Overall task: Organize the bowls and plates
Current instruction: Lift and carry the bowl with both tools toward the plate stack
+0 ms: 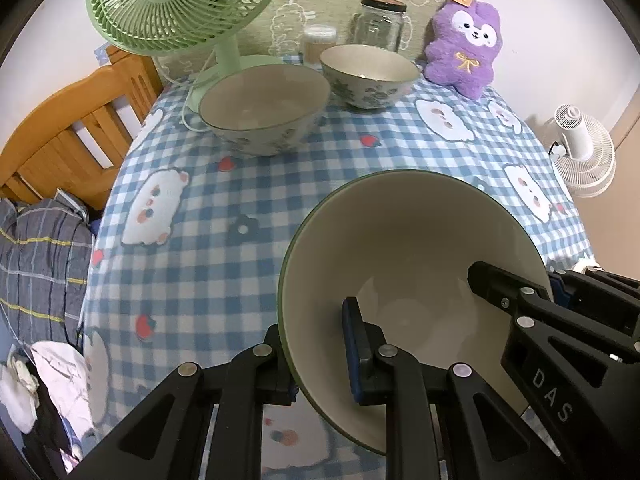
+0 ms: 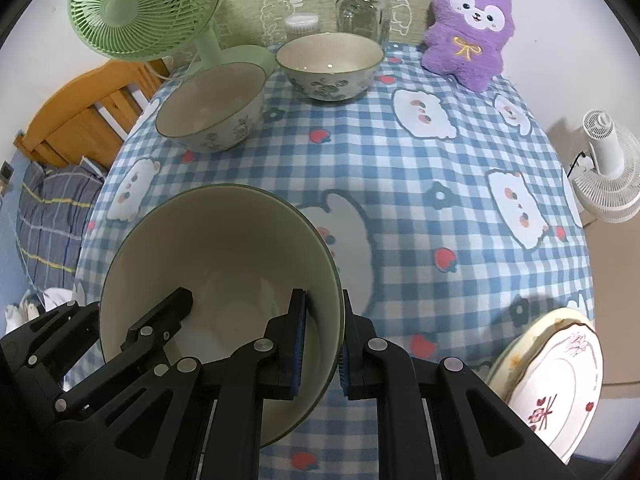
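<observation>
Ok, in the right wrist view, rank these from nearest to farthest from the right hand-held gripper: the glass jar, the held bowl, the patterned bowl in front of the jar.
1. Held bowl, its rim clamped by the right hand-held gripper, near left.
2. Patterned bowl, far centre of the table.
3. Glass jar, behind that bowl at the back edge.

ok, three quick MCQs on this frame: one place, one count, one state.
1. The purple plush toy sits at the table's:
A near left corner
B far right corner
C centre

2. Bowls in view:
A two
B three
C five

3. The large bowl is:
A free on the cloth
B clamped by one tongs
C clamped on opposite rims by both tongs

Answers:
1 B, it sits by the wall beside the glass jar.
2 B, one held and two floral bowls at the back.
3 C, left tongs and right tongs each pinch the rim.
</observation>
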The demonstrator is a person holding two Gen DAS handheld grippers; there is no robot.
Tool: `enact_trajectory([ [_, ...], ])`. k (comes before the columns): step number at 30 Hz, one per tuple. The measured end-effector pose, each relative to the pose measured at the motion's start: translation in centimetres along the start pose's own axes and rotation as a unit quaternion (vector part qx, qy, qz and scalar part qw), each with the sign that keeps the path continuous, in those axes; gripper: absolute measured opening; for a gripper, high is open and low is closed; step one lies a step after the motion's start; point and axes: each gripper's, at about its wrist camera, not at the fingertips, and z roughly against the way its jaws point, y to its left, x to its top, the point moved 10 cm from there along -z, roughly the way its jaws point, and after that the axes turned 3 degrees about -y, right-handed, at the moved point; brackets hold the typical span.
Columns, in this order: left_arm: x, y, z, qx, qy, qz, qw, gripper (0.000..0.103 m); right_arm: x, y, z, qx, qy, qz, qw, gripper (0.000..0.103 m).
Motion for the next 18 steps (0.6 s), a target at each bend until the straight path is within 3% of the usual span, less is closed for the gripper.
enact_trajectory([
  [18, -4.0, -5.0, 0.1, -0.004, 0.013, -0.022, 0.9997, 0.016, -5.4, -4.2, 0.9, -0.003, 0.007, -0.024, 1.0, 0.017],
])
